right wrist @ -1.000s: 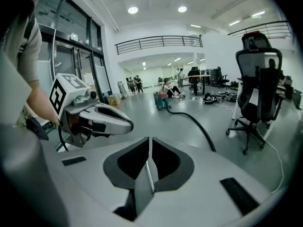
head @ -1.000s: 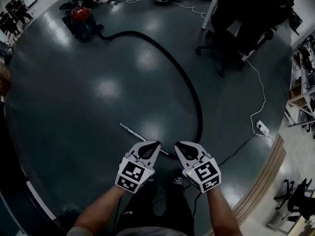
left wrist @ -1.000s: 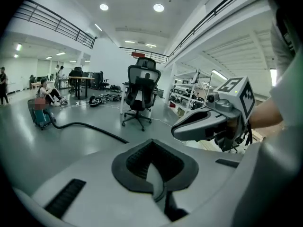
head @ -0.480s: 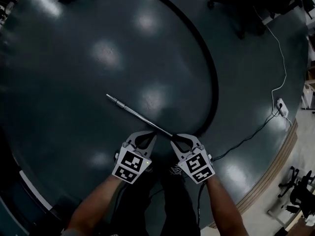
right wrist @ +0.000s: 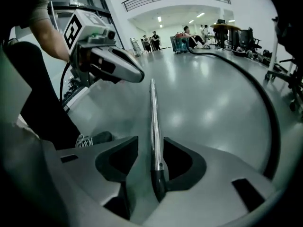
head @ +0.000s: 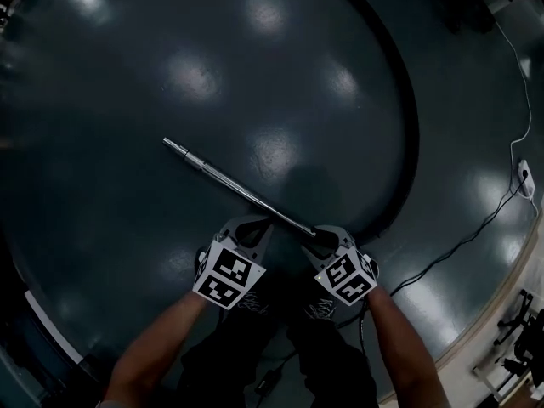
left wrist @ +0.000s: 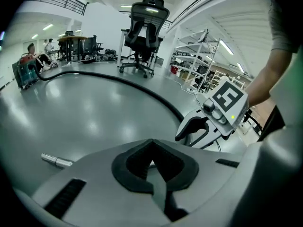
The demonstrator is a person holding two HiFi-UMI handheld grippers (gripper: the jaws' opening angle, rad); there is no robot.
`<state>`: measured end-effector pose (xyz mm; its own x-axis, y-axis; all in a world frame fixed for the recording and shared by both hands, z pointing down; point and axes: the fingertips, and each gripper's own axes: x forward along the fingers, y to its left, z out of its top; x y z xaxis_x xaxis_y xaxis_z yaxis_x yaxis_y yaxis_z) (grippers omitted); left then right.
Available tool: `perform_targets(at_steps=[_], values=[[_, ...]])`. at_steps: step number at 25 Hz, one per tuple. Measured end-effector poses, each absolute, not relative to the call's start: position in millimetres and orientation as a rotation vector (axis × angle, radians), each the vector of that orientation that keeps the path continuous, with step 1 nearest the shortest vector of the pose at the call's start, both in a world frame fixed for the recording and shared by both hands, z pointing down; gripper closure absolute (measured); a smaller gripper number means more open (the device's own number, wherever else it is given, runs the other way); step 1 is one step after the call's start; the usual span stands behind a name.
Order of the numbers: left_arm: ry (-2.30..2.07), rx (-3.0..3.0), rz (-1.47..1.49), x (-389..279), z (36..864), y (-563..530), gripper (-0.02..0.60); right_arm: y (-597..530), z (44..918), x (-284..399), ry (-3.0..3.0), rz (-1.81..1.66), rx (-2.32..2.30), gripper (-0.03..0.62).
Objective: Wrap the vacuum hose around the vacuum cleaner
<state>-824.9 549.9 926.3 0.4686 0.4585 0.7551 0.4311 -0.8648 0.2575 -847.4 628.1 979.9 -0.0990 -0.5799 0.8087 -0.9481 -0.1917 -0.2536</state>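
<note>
A long black vacuum hose [head: 413, 126] curves across the dark floor and ends at a silver metal wand [head: 229, 183] lying flat. The vacuum cleaner shows only far off, in the left gripper view [left wrist: 24, 74] and the right gripper view [right wrist: 180, 44]. My right gripper [head: 321, 232] is low over the wand's black end. Its jaws have just been opening, and the wand [right wrist: 153, 112] runs between them with a gap on the left side. My left gripper [head: 253, 223] is shut and empty, just left of the wand, which is partly hidden behind it [left wrist: 56, 161].
A white power strip [head: 523, 177] with a cable lies at the right by the floor's wooden edge. An office chair [left wrist: 144, 27] stands beyond the hose. People sit near the far vacuum. My shoes [right wrist: 92, 138] are right behind the grippers.
Both grippers have come down to the floor at the wand's near end. The right jaws went from shut to open around it. The vacuum has slid out of the head view.
</note>
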Motion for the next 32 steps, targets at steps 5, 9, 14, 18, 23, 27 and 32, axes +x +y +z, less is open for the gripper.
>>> perform_targets(at_steps=[5,9,14,18,23,27,32], values=[[0.830,2.598,1.424,-842.9,983.0,555.0,0.574,642.3,1052.1,-863.5,-1.661,1.224,1.654,0.424],[0.841,2.561,1.460,-842.1,1014.6,556.6,0.574,656.7,1087.4,-869.3,-1.646,1.224,1.577,0.399],[0.866,2.518,1.525,-844.3,1031.5,563.8,0.574,674.2,1113.0,-870.3,-1.584,1.179,1.450,0.399],[0.896,2.488,1.554,-848.1,1030.8,568.5,0.574,675.4,1118.5,-875.7,-1.570,1.182,1.351,0.423],[0.895,2.482,1.560,-851.3,1015.1,565.0,0.574,669.3,1089.0,-874.0,-1.617,1.270,1.329,0.434],[0.922,2.479,1.566,-847.5,981.8,567.6,0.572,667.8,1045.0,-867.9,-1.647,1.299,1.307,0.434],[0.952,2.533,1.566,-834.5,929.2,575.8,0.572,668.9,974.8,-859.6,-1.690,1.353,1.225,0.434]])
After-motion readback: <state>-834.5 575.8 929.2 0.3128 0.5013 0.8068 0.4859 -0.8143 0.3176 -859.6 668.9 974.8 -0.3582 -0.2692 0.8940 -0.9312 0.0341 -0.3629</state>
